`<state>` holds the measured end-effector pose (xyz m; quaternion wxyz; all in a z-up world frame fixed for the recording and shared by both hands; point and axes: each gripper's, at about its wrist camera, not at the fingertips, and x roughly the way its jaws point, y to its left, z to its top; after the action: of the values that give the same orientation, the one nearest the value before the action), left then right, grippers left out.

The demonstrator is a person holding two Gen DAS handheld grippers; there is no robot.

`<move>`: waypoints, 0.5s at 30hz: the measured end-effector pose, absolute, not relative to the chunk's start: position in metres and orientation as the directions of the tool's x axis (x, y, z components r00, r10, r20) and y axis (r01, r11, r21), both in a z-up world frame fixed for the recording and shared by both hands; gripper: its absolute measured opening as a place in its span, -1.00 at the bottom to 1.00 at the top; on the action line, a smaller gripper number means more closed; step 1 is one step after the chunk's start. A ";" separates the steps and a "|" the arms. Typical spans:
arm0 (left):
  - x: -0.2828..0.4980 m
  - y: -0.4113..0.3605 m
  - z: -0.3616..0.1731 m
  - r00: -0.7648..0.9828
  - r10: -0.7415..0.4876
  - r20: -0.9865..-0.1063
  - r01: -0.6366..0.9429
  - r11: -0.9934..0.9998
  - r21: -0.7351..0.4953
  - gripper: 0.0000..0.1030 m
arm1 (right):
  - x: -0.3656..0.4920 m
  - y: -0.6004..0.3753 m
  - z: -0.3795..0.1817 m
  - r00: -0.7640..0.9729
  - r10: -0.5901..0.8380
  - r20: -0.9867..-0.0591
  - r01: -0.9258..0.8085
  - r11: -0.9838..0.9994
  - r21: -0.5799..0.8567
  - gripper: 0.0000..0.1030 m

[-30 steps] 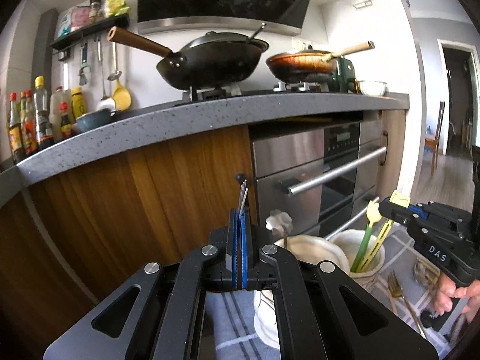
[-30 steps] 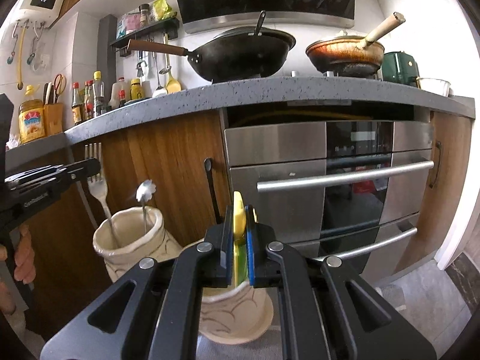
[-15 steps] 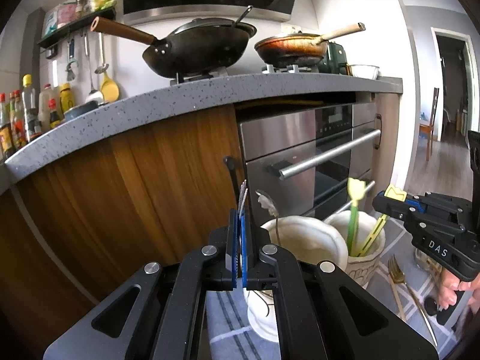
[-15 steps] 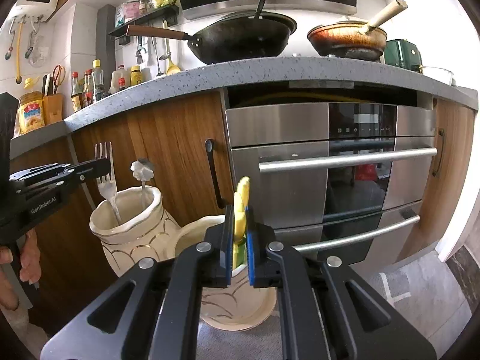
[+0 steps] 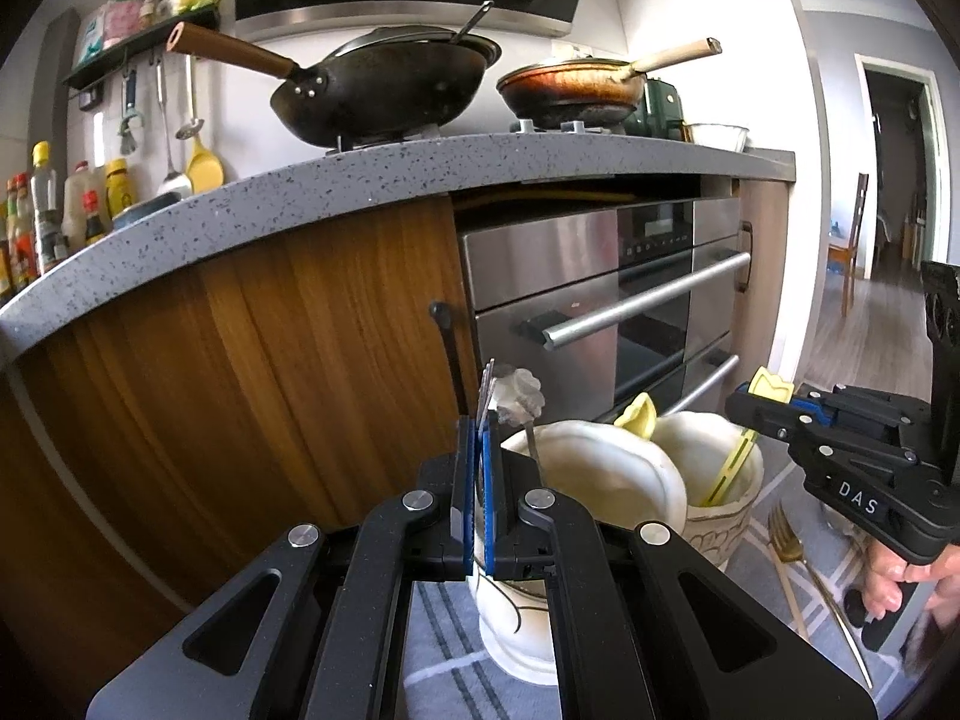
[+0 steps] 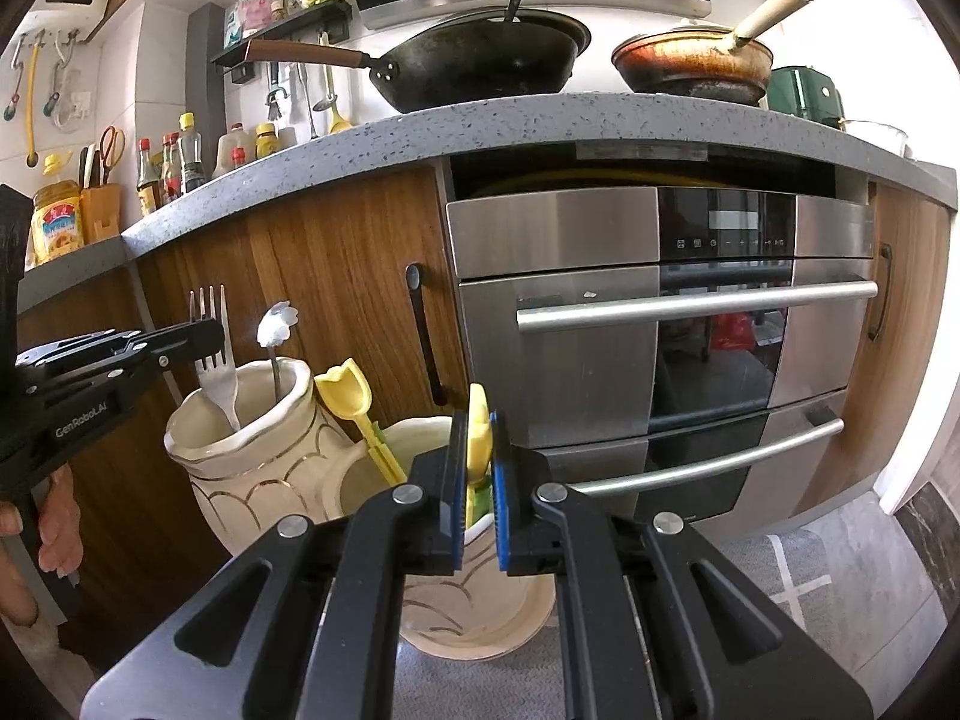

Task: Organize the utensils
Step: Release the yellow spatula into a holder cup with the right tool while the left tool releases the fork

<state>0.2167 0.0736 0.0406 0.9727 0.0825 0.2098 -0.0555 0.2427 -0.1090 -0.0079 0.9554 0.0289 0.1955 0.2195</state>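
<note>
Left hand-held gripper point(image 5: 478, 468) pinches steel fork point(image 6: 215, 354) upright, tines up, handle directly above tall cream ceramic vase point(image 6: 252, 456); right hand-held gripper point(image 6: 478, 468) pinches yellow plastic utensil point(image 6: 478, 438).

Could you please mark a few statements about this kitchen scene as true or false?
1. The left tool grips a silver fork over the left vase. True.
2. The right tool is open and empty. False: it is shut on a yellow utensil.
3. A flower-ended spoon stands in the left vase. True.
4. The right vase is empty. False: it holds another yellow utensil.
5. A gold fork lies on the mat. True.
6. The oven door is open. False: it is closed.
</note>
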 end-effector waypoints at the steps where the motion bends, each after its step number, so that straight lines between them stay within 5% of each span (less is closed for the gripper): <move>1: 0.217 0.074 0.041 0.906 -0.073 -0.418 0.142 0.980 0.136 -0.95 | 0.243 -0.110 -0.008 0.827 0.432 -0.360 -0.408 0.902 0.144 -0.87; 8: 0.217 0.074 0.040 0.903 -0.072 -0.423 0.141 0.981 0.133 -0.93 | 0.245 -0.112 -0.008 0.827 0.429 -0.364 -0.399 0.903 0.157 -0.86; 12: 0.218 0.075 0.040 0.901 -0.070 -0.428 0.138 0.982 0.132 -0.60 | 0.246 -0.113 -0.007 0.827 0.428 -0.365 -0.394 0.904 0.166 -0.68; 15: 0.216 0.075 0.042 0.906 -0.065 -0.419 0.134 0.981 0.138 -0.59 | 0.246 -0.113 -0.007 0.829 0.423 -0.365 -0.388 0.906 0.169 -0.62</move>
<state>0.2160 0.0750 0.0415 0.9727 0.0820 0.2109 -0.0510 0.2458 -0.1129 -0.0074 0.9553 0.0436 0.2009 0.2125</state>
